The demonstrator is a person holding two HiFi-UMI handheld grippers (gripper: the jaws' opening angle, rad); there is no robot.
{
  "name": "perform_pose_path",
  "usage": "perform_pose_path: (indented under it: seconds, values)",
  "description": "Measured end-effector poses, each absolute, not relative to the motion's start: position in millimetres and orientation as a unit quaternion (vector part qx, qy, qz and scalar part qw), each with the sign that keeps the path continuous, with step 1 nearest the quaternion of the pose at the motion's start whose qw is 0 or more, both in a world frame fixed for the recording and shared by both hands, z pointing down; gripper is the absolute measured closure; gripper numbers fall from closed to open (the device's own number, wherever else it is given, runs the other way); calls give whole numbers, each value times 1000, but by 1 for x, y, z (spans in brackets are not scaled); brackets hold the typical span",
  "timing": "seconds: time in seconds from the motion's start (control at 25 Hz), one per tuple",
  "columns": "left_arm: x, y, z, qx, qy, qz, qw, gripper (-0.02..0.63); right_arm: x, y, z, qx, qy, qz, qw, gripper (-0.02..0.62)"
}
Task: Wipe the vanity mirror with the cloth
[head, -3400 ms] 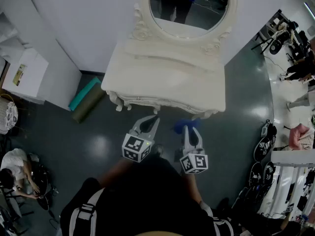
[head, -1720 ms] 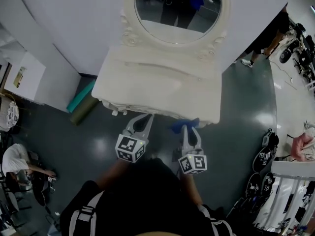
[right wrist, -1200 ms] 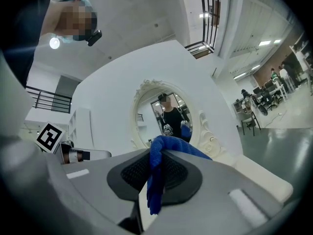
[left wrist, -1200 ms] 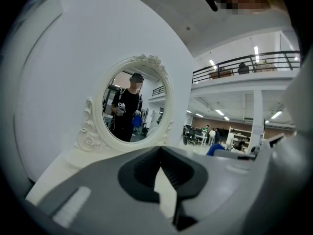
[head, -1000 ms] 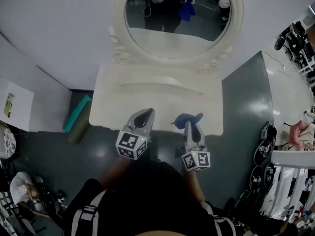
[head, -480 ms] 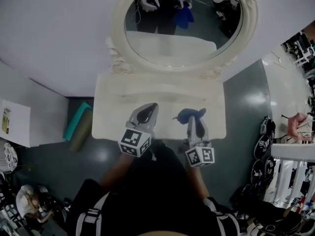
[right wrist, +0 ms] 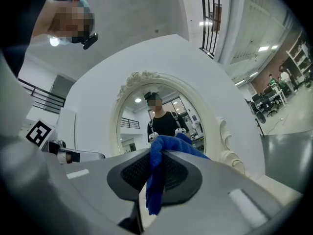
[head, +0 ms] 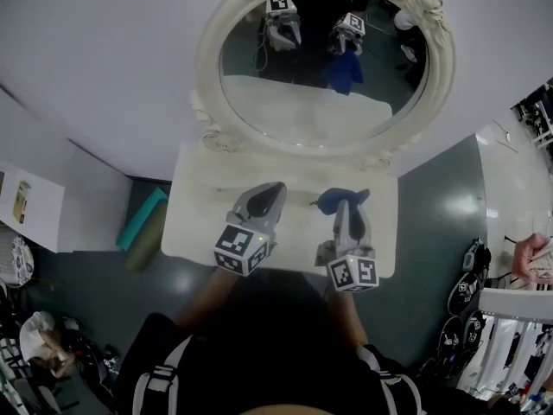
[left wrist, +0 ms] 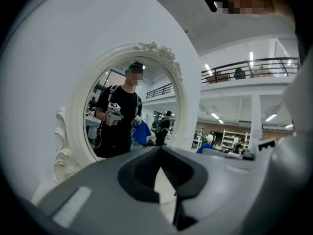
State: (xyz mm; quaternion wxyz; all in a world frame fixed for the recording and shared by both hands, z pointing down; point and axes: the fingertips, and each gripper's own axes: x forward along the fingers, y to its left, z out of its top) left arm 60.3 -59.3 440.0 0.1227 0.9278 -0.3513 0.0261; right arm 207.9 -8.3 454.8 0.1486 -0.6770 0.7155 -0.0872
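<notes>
Right gripper point(right wrist: 155, 153) jaws are pinching shut on the blue cloth point(right wrist: 155, 180), which is bunching above the tips and trailing below. Left gripper point(left wrist: 160, 151) jaws are sitting together, holding nothing. Both are hovering over the tabletop point(head: 197, 221). The vanity mirror point(head: 302, 115) is standing ahead and above, apart from the cloth. My read: the cloth is secured, wiping is not yet begun.

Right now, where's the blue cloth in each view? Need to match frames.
Head view: blue cloth at centre, at the tip of the right tool, over the vanity top.
Left gripper view: not in it directly; only its reflection in the glass, left of centre.
Right gripper view: bottom centre, pinched between the jaws.
Shared landmark: the oval vanity mirror.
</notes>
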Motion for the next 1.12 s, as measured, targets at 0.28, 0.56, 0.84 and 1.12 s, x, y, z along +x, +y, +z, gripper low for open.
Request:
perform_pose_path:
  seconds: [0.28,0.56,0.84,1.12]
  values:
    - [76,-99,409,922,-374,1,103,600,234,-61,427,-666,724,-64,165,557]
    - [86,-124,390,931,-354,15,84,600,257,-102,381,-679,708,-22,195,557]
    - [93,-152,368,937,-342,0,77,600,278,-131,358,-692,688,-8,219,557]
    - [100,-171,370,939,-333,7,80,600,306,-160,359,-698,673,-14,244,555]
